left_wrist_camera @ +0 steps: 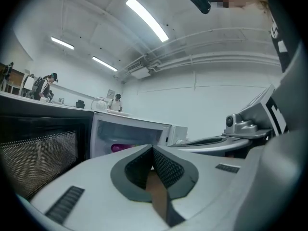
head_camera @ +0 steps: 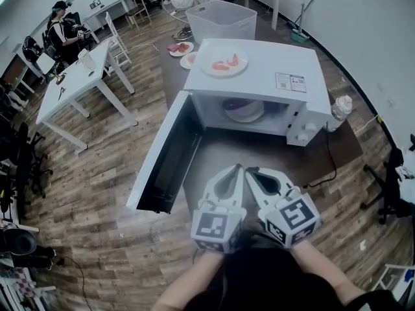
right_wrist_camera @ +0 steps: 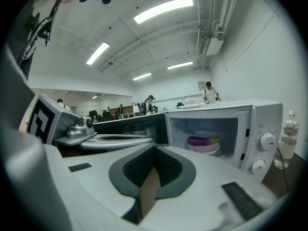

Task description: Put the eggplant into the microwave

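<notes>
While both pairs of jaws stand pressed together with nothing between them, the left gripper [head_camera: 237, 168] and the right gripper [head_camera: 250, 170] lie side by side, tips almost touching, and point toward the open microwave [head_camera: 259, 76]. Each gripper's own view shows its ribbed pads meeting at the tip — no object is caught there. Just ahead of them is the dark tabletop [head_camera: 220, 151], and beyond it the oven's cavity, where the purple eggplant [head_camera: 240, 103] lies on a pale plate [head_camera: 249, 115] inside. The microwave door [head_camera: 165, 154] stands swung wide to the left of the grippers. On the oven's roof sits a second plate [head_camera: 224, 64] with pink pieces of food. A small bottle [head_camera: 340, 107] stands just beside the microwave's right wall, near its two knobs [head_camera: 306, 131]. Farther back, a white bin [head_camera: 220, 19] stands behind the oven — and well off to the left, a person [head_camera: 61, 34] is by some white desks.
</notes>
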Action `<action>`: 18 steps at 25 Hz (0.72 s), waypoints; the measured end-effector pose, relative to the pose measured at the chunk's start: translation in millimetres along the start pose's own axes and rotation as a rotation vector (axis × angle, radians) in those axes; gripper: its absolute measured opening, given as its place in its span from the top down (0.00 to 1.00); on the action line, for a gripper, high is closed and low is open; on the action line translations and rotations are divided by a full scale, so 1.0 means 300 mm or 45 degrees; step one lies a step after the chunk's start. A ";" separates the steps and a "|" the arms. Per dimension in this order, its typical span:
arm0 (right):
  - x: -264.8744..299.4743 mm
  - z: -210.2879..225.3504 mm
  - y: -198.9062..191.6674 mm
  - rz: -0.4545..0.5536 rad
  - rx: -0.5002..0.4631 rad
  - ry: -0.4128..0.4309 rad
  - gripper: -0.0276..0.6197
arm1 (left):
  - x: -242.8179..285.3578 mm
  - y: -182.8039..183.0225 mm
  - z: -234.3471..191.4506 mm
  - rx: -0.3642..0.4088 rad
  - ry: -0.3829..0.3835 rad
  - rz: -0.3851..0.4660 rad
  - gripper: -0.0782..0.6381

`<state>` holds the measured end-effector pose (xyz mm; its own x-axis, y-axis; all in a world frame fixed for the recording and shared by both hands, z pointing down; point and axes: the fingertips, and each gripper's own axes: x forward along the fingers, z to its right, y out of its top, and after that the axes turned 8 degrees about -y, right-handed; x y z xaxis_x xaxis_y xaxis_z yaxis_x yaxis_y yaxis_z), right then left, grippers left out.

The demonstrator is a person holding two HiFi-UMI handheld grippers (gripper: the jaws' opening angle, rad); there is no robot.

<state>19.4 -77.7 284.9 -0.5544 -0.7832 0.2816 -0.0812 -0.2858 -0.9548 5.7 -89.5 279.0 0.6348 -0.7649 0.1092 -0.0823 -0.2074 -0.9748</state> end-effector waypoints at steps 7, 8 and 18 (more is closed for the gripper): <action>0.004 -0.007 -0.020 -0.014 0.023 0.005 0.96 | -0.008 -0.024 -0.007 -0.008 0.006 -0.028 0.89; 0.007 -0.009 -0.020 -0.015 0.024 0.008 0.96 | -0.010 -0.026 -0.011 -0.008 0.010 -0.030 0.89; 0.038 -0.026 -0.021 -0.029 0.017 0.019 0.96 | -0.018 -0.035 -0.047 -0.018 0.023 -0.034 0.89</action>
<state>7.3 -80.5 293.3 -0.5650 -0.7681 0.3015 -0.0830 -0.3107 -0.9469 -7.7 -91.8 291.3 0.6232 -0.7696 0.1390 -0.0760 -0.2365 -0.9686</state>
